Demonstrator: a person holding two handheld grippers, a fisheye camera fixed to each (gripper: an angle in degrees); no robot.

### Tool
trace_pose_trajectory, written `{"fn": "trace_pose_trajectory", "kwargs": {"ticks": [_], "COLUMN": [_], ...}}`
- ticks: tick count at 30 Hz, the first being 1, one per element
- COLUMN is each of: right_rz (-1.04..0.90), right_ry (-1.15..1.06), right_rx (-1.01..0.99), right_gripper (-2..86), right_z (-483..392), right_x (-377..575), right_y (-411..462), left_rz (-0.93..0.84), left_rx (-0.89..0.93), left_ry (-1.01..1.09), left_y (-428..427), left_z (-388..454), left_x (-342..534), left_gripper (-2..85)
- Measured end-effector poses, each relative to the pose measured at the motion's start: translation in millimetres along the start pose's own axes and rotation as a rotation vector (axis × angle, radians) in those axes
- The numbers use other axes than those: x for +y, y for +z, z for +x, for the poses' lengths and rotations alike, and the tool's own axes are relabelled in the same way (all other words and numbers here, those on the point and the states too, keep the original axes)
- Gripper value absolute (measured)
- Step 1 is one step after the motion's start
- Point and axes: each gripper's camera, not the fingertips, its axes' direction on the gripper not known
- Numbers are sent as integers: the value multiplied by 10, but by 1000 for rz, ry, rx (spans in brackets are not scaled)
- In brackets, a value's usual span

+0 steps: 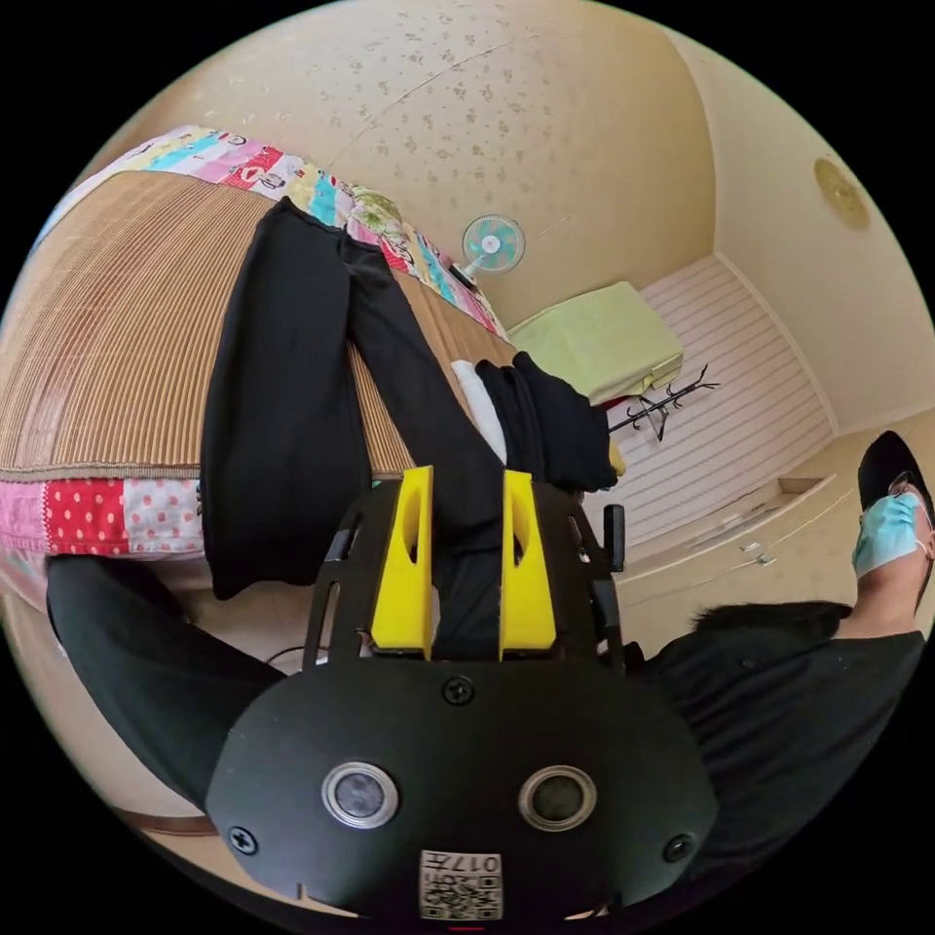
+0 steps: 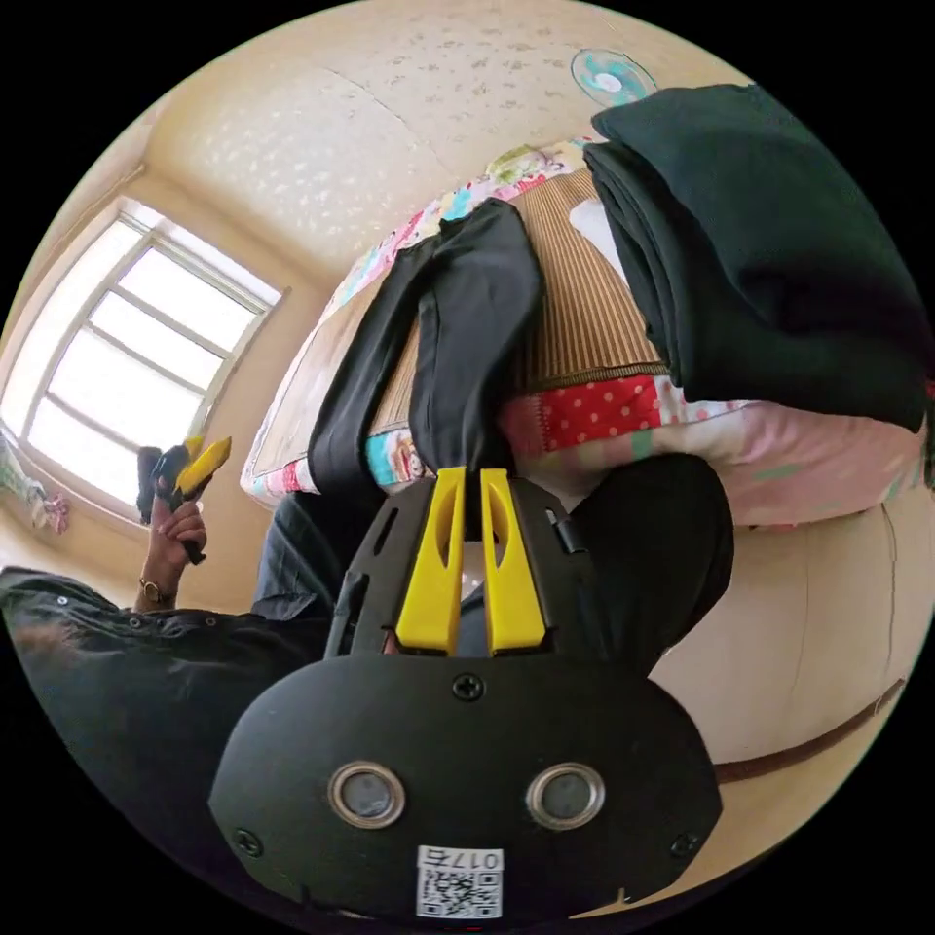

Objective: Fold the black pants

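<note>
The black pants (image 1: 282, 390) lie on the bed's woven mat (image 1: 107, 321), both leg ends hanging over the near edge. In the right gripper view, my right gripper (image 2: 470, 474) is shut on the hem of the pants (image 2: 467, 321) leg nearer the folded stack. The other leg (image 2: 341, 429) hangs loose. My left gripper (image 1: 467, 477) has its yellow jaws apart, and a pants leg shows through the gap. The right gripper view shows that left gripper (image 2: 200, 458) held up in a hand near the window, away from the pants, with nothing in it.
A stack of folded dark clothes (image 2: 760, 243) sits on the bed beside the pants, also in the left gripper view (image 1: 545, 429). A patchwork quilt (image 2: 584, 409) covers the bed edge. The person's dark-clothed body (image 1: 779, 701) is close behind. A fan (image 1: 492, 243) and coat rack (image 1: 662, 404) stand beyond.
</note>
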Motion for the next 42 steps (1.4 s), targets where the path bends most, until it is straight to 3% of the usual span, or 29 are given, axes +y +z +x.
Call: {"fn": "trace_pose_trajectory", "kwargs": {"ticks": [2, 4, 11, 12, 15, 18, 24, 28, 32, 35, 37, 39, 42], "right_rz": [3, -4, -128, -155, -319, -396, -195, -247, -275, -121, 145, 225, 183], "right_ry": [-58, -157, -358, -379, -505, -603, -288, 82, 213, 223, 145, 10, -198], "right_rx": [-83, -181, -180, -209, -174, -199, -51, 124, 133, 278, 354, 294, 135], "right_gripper": [31, 30, 34, 35, 45, 70, 146, 176, 126, 42, 34, 32, 35], "right_z": [-100, -290, -980, -1045, -1149, -1067, -157, 801, 1132, 790, 39, -602, -1507], "right_x": [21, -10, -136, -153, -253, -703, -2794, -3998, -4376, -4537, -4561, -4620, -4755], "right_y": [-34, -28, 385, 472, 662, 646, 951, 1878, 2440, 2456, 2274, 2316, 2705], "left_rz": [-90, -230, -390, -423, -390, -353, -255, -258, -224, -142, -59, -1, 53], "left_rx": [-53, 26, 57, 46, -21, -26, 34, 106, 179, 338, 495, 562, 462], "left_ry": [33, 27, 86, 73, 18, -44, -91, -137, -174, -179, -249, -284, -277], "left_y": [346, 881, 1807, 1912, 1832, 1563, 1093, 899, 655, 390, 105, -190, -754], "left_z": [58, 119, 514, 475, 261, -2, -236, -327, -495, -740, -1031, -1207, -1382], "left_x": [-153, -372, -733, -706, -565, -414, -314, -324, -331, -330, -277, -217, -52], "left_gripper": [135, 142, 156, 125, 49, 34, 15, 6, 3, 4, 5, 7, 12]}}
